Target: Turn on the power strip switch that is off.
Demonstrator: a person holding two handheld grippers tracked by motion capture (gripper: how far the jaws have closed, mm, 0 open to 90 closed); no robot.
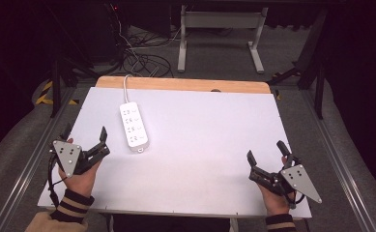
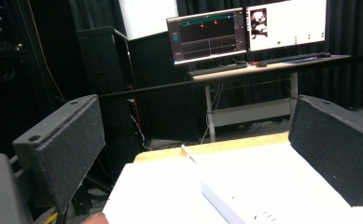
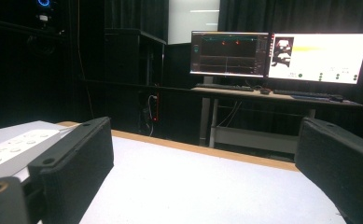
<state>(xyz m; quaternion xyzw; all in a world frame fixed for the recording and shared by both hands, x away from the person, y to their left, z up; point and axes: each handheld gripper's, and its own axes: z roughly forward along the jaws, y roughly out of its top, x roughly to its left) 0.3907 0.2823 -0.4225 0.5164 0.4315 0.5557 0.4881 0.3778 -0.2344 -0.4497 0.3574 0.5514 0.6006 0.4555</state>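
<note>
Writing: none readable; the marks on the power strip (image 1: 133, 125) and on the two monitors (image 3: 279, 55) are too small or blurred for you to make out.

Power strip: white, several sockets in a row, lying flat on the white table (image 1: 200, 145), left of centre in the high view, its long axis running away from you; its white cord (image 1: 125, 87) leaves the far end toward the table's wooden back edge.

Left gripper (image 1: 85, 141): your left hand (image 1: 81, 179) holds it at the table's near left corner, jaws standing wide apart, nothing between the pads; no contact with anything.

Strip relative to left gripper: just ahead and to the right of the jaws, near but apart; in the left gripper view the strip's near end (image 2: 244, 205) sits low between the two black jaws, closer to the right one.

Right gripper (image 1: 267, 155): your right hand holds it at the near right corner, jaws spread wide, empty, above bare table.

Strip relative to right gripper: well apart, across the table to the left; in the right gripper view it shows at the left edge (image 3: 11, 151), partly behind the left jaw.

Containers: cannot tell of any on the table.

Background: desk (image 3: 282, 98) with keyboards under the monitors, dark curtains behind.
</note>
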